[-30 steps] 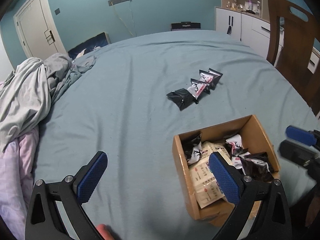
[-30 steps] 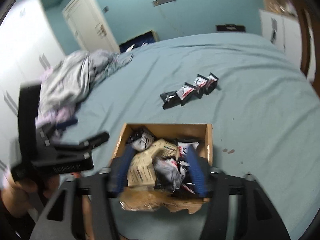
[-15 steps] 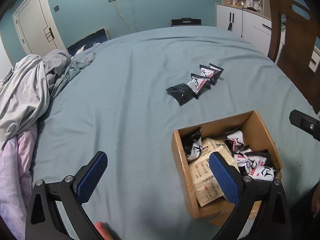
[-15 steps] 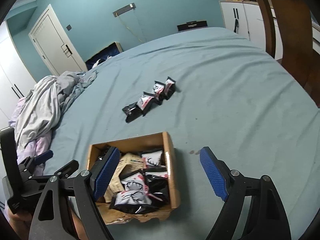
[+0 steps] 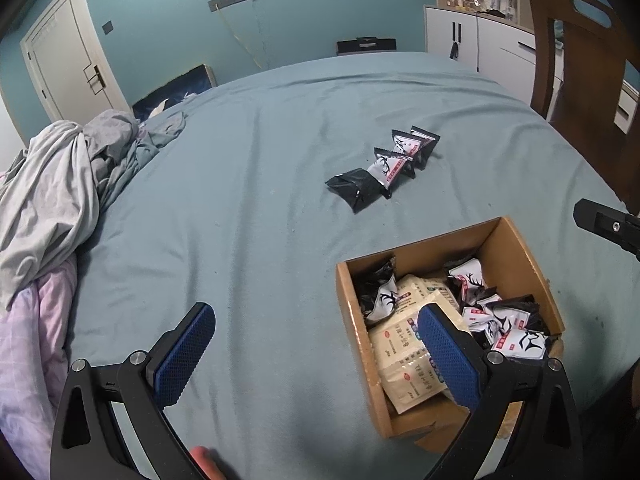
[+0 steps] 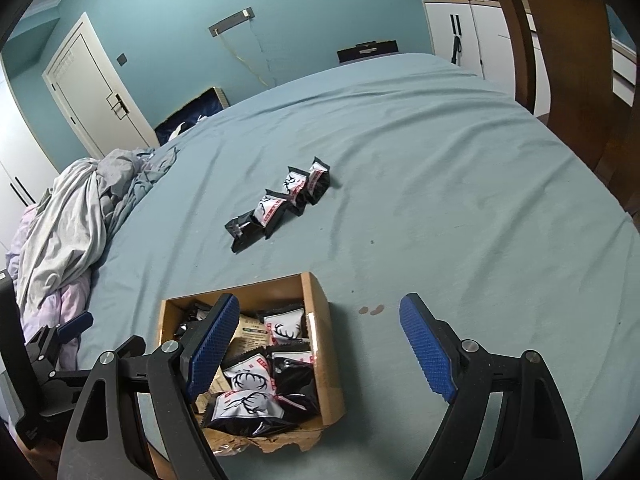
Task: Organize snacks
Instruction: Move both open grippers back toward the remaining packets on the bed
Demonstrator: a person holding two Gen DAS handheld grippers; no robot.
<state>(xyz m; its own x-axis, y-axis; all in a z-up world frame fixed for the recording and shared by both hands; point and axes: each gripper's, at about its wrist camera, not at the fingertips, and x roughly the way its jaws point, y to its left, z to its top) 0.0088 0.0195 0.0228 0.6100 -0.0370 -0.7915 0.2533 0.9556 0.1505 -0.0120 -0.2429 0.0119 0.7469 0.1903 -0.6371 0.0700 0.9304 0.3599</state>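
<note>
An open cardboard box (image 5: 516,240) (image 6: 320,344) sits on the blue sheet near me, holding black-and-white deer-print snack packets (image 5: 516,340) (image 6: 248,380) and cream packets (image 5: 404,344). A row of several black-and-white packets (image 5: 384,168) (image 6: 280,204) lies further out on the bed. My left gripper (image 5: 316,356) is open and empty, above the box's left wall. My right gripper (image 6: 320,352) is open and empty, above the box's right wall. The right gripper's body shows at the right edge of the left wrist view (image 5: 608,224).
A heap of grey and pink bedding (image 5: 48,208) (image 6: 68,216) lies at the left. A wooden chair (image 5: 580,72) (image 6: 560,60) stands at the right edge of the bed. White cabinets (image 5: 480,40) and a door (image 5: 64,64) line the far wall.
My right gripper has opened, let go of the packets over the box, and pulled back to the right. The left gripper has hardly moved.
</note>
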